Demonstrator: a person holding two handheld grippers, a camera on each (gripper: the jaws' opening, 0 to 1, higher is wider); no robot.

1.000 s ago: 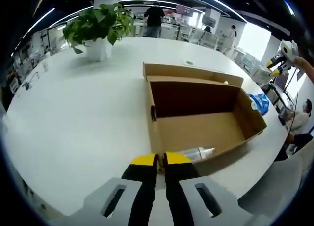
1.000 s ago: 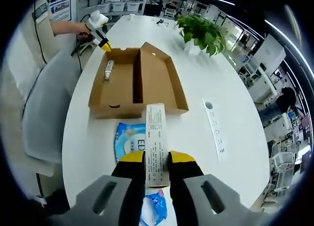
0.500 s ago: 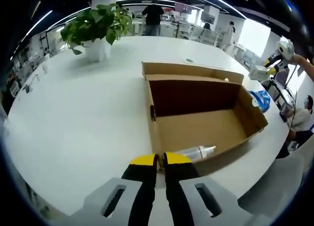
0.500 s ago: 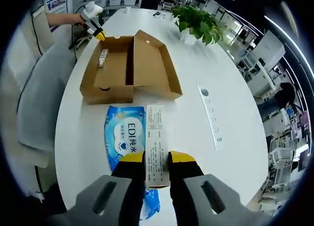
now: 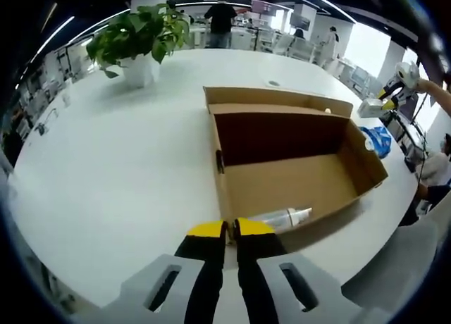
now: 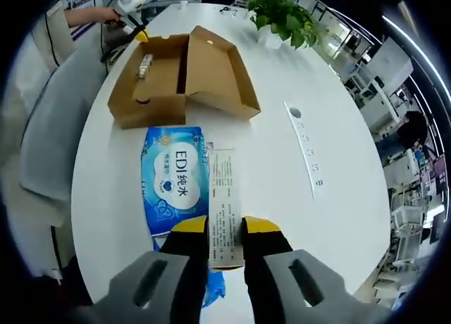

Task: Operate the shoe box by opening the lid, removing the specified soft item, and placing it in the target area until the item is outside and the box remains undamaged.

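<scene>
Two tongs: right tongs point(image 6: 225, 225) pinch a white printed leaflet point(image 6: 224, 197); left tongs point(image 5: 230, 229) pressed together beside the open shoe box point(image 5: 292, 172). Blue wipes pack point(image 6: 174, 179) lies just ahead-left of the right tongs on the counter point(image 6: 282, 162); set the leaflet down gently.

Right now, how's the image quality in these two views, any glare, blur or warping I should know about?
Left gripper view: strong fisheye bend curves the table; bright window glare upper right; the box interior is shadowed along its far wall. Right gripper view: evenly lit, print on the blue wipes pack is sharp, edges smear; the white carton in the right gripper is crisp.
</scene>
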